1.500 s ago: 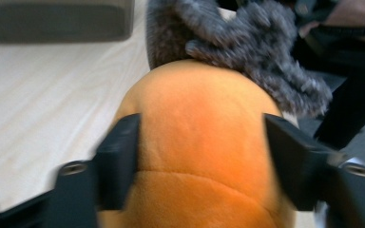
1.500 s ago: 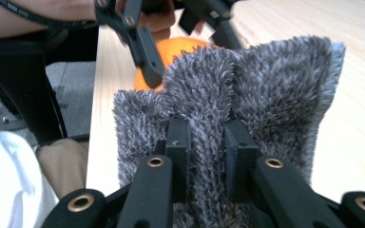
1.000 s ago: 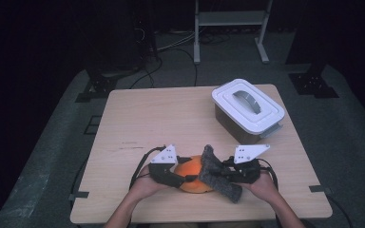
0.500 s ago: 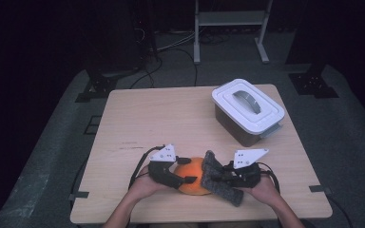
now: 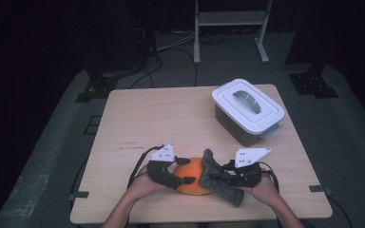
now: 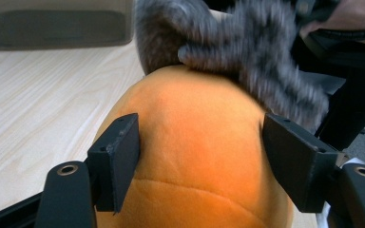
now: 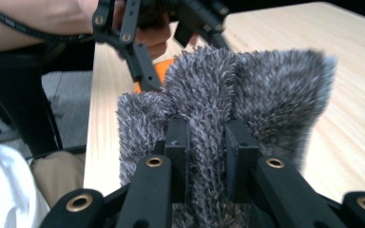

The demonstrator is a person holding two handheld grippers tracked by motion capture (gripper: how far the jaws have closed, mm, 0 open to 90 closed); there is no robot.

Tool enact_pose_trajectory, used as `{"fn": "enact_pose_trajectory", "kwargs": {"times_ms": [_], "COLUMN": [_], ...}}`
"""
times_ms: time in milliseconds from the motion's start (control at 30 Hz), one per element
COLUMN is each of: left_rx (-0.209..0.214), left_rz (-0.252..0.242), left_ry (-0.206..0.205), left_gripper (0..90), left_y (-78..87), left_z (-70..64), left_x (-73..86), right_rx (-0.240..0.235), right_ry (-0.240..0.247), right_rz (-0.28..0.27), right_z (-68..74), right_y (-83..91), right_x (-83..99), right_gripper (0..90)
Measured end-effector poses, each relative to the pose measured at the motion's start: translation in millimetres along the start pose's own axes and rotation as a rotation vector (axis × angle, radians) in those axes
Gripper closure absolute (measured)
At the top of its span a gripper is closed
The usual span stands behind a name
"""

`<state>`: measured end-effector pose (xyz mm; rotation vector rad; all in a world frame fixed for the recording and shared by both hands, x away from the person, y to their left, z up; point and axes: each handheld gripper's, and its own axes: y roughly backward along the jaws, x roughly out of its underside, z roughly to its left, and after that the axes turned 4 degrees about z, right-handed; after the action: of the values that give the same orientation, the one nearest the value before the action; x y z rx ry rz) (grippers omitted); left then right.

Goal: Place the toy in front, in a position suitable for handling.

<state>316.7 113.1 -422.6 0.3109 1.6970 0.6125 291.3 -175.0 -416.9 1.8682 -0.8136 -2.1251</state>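
Right gripper view shows the right gripper (image 7: pixel 207 156) clamped on a grey fuzzy sock (image 7: pixel 247 90), likely to pull it over the orange ball (image 6: pixel 195 156); the left gripper (image 6: pixel 209 166) pinches that ball, steadying it at the table's (image 5: pixel 171 118) near edge.

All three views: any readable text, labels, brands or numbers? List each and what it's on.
None readable.
Orange plush: no print.
Grey fuzzy cloth: no tag showing.
White lidded box: no marking visible.
Left gripper and right gripper: only bare brass rivets, no lettering.
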Motion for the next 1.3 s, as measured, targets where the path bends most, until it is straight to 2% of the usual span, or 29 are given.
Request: {"fn": "enact_pose_trajectory", "kwargs": {"times_ms": [67,267,467,567,700,867,967,1067,1100,1133,1200,1300], "left_rx": [0.0,0.001,0.005,0.009,0.011,0.009,0.008,0.009,0.005,0.001,-0.016,-0.061], "left_rz": [0.01,0.003,0.0,0.001,0.002,0.013,0.019,0.019,0.022,0.025,0.028,-0.013], "left_ry": [-0.006,-0.002,-0.003,0.002,0.001,-0.006,0.011,0.028,0.026,0.023,-0.017,-0.05], "left_gripper": [28.2,27.7,27.9,27.9,27.7,20.8,15.2,14.4,14.9,19.3,34.6,47.3], "left_y": [-0.4,-2.0,-1.3,0.4,0.9,-0.1,-1.8,-4.1,-4.8,-5.0,-3.9,-1.5], "left_z": [-1.0,-1.9,-1.0,0.2,0.0,-1.7,-2.1,-1.2,-0.8,-1.0,-2.9,-5.1], "left_x": [-0.7,-1.0,0.3,1.1,1.4,-1.7,-4.0,-2.6,-2.1,-1.8,-1.5,-4.1], "right_rx": [-0.011,-0.019,-0.003,0.005,0.017,-0.001,-0.008,-0.006,-0.003,-0.001,0.001,0.021], "right_ry": [-0.007,-0.022,-0.038,-0.05,-0.051,-0.024,-0.008,-0.003,-0.005,-0.008,-0.015,-0.023], "right_rz": [0.015,0.029,0.066,0.042,-0.025,0.007,0.013,0.014,0.014,0.014,0.016,0.008], "right_z": [0.4,-3.8,-8.9,-10.0,-6.4,-1.2,1.0,1.3,0.8,-0.4,-2.3,-4.6], "right_y": [-5.4,-2.3,4.7,8.7,7.4,-4.6,-4.7,-4.9,-4.4,-4.1,-2.9,0.1], "right_x": [2.6,8.7,16.2,15.1,5.2,5.2,5.4,5.6,5.4,5.3,5.1,3.8], "right_gripper": [74.0,74.1,74.2,74.2,74.0,73.9,73.9,73.8,73.8,73.9,74.0,74.1]}}
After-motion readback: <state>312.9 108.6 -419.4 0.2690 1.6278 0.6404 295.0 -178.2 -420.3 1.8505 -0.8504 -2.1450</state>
